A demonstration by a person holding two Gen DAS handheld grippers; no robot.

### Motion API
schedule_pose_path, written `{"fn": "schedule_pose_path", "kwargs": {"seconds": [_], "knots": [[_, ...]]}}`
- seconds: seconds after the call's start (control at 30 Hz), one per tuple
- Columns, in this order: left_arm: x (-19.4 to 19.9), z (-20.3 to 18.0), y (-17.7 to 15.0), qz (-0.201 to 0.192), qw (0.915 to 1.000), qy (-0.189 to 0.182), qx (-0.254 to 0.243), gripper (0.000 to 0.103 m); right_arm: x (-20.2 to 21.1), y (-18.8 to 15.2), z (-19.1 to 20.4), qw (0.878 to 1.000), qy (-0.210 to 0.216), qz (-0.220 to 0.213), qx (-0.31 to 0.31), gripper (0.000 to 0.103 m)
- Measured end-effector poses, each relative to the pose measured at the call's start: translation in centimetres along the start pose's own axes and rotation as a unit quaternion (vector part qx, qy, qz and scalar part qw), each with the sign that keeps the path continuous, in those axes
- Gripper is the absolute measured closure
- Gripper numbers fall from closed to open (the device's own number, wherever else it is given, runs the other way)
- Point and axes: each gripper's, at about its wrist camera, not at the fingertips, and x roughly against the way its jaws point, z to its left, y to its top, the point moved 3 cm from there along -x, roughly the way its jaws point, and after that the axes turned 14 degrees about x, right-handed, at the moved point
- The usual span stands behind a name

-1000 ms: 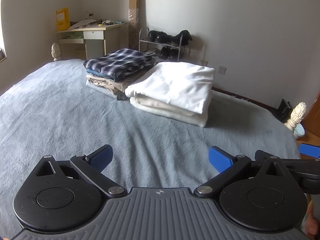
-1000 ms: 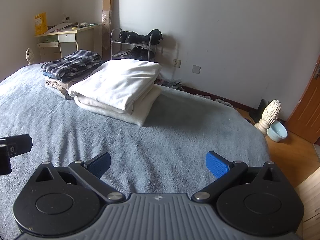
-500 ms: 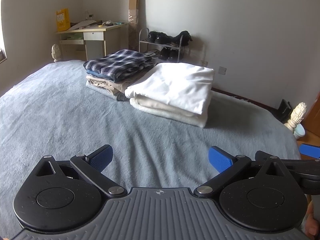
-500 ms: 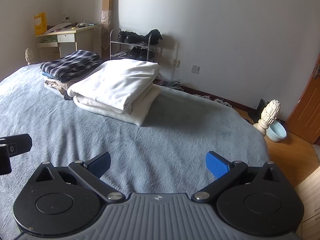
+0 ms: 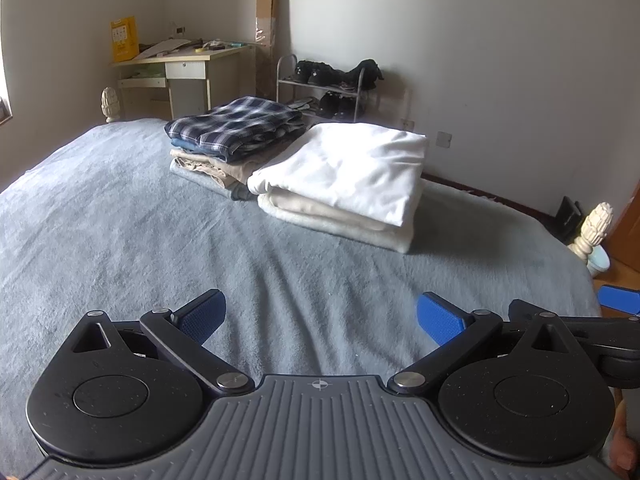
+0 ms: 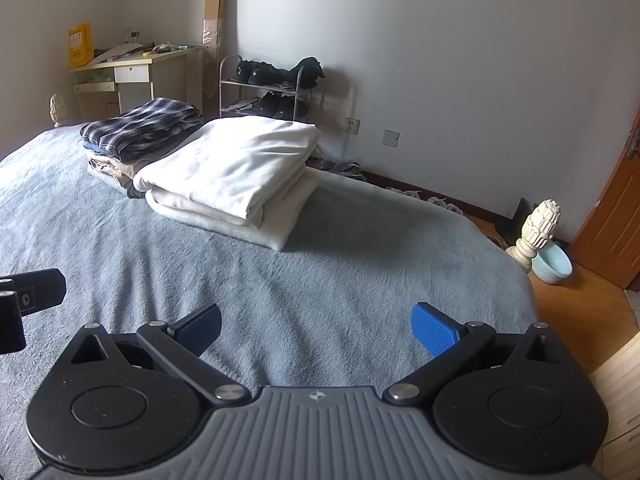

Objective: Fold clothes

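the right tool's [image 5: 618, 300] far edge is cut off at the right border of the left wrist view, and only a black piece of the left tool [image 6: 30, 292] shows at the left border of the right wrist view. items on the far tabletop [image 5: 180, 50] are too small to make out. the shoe rack [image 6: 266, 88] holds dark shoes. both tools hang over the grey bed cover [image 5: 120, 220], fingers spread wide, gripping nothing. the folded clothes lie further up the bed: a white stack [image 5: 344, 184], touching a plaid-topped stack [image 5: 236, 128] on its left.
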Motion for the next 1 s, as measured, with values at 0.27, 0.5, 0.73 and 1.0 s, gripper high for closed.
{"fn": "schedule_pose_path", "kwargs": {"seconds": [0.27, 0.5, 0.73, 1.0], "knots": [[0.02, -0.04, 0.06, 0.001, 1.0000, 0.000, 0.002, 0.000, -0.03, -0.10, -0.03, 1.000, 0.000, 0.001, 0.001, 0.000], [0.03, -0.07, 0.00, 0.000, 1.0000, 0.000, 0.001, 0.000, 0.12, -0.08, -0.08, 1.000, -0.003, -0.001, 0.003, 0.000], [-0.15, -0.01, 0.05, 0.003, 1.0000, 0.002, 0.003, 0.000, 0.07, -0.07, -0.13, 1.000, -0.003, 0.000, 0.003, 0.000], [-0.22, 0.04, 0.15, 0.002, 1.0000, 0.003, 0.007, 0.000, 0.11, -0.01, -0.04, 1.000, -0.003, 0.000, 0.005, 0.000]]}}
